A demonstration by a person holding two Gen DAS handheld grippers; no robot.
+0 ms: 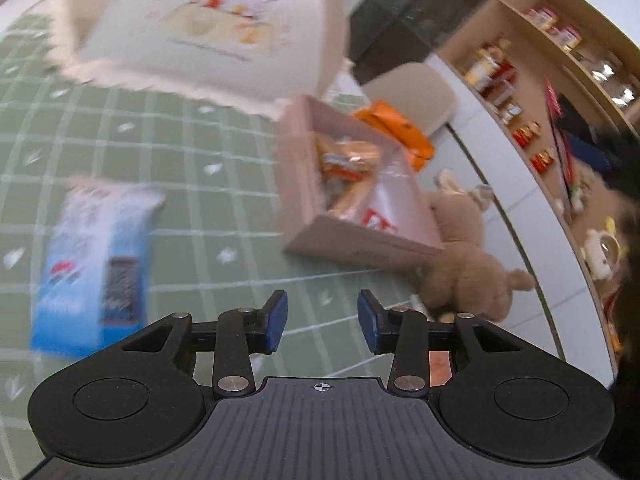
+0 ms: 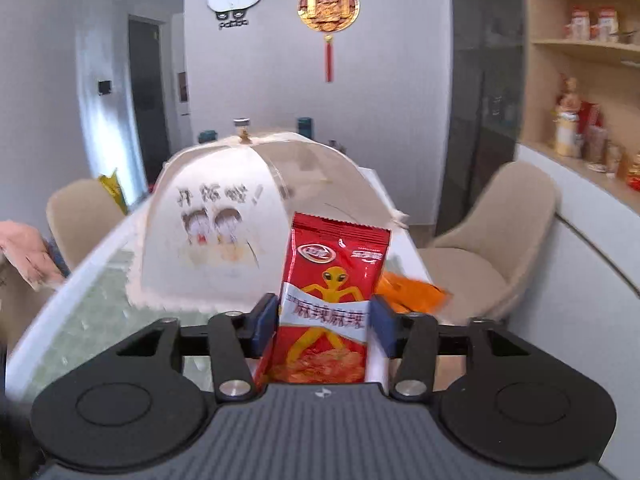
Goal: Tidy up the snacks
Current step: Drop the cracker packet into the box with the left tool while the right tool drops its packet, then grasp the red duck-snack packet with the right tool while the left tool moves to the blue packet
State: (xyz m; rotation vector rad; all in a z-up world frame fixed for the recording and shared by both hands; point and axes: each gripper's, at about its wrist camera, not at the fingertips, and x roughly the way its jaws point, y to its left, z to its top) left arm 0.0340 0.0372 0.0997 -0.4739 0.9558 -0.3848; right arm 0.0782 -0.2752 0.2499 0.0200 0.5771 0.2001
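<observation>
Between the right gripper's (image 2: 325,322) pads stands a red snack packet (image 2: 334,300), seemingly gripped for boxing; the left gripper (image 1: 322,320) hangs empty, slightly parted.

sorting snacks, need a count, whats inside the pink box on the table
In the pink box: a heap of orange-wrapped snacks and a clear packet with red print. Whatever lies under them is covered, and blur prevents an exact count.

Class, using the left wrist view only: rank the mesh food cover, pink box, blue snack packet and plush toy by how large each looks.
1. Mesh food cover, largest.
2. Pink box.
3. Blue snack packet and plush toy: look alike; packet sits nearer the camera, so unranked.
</observation>
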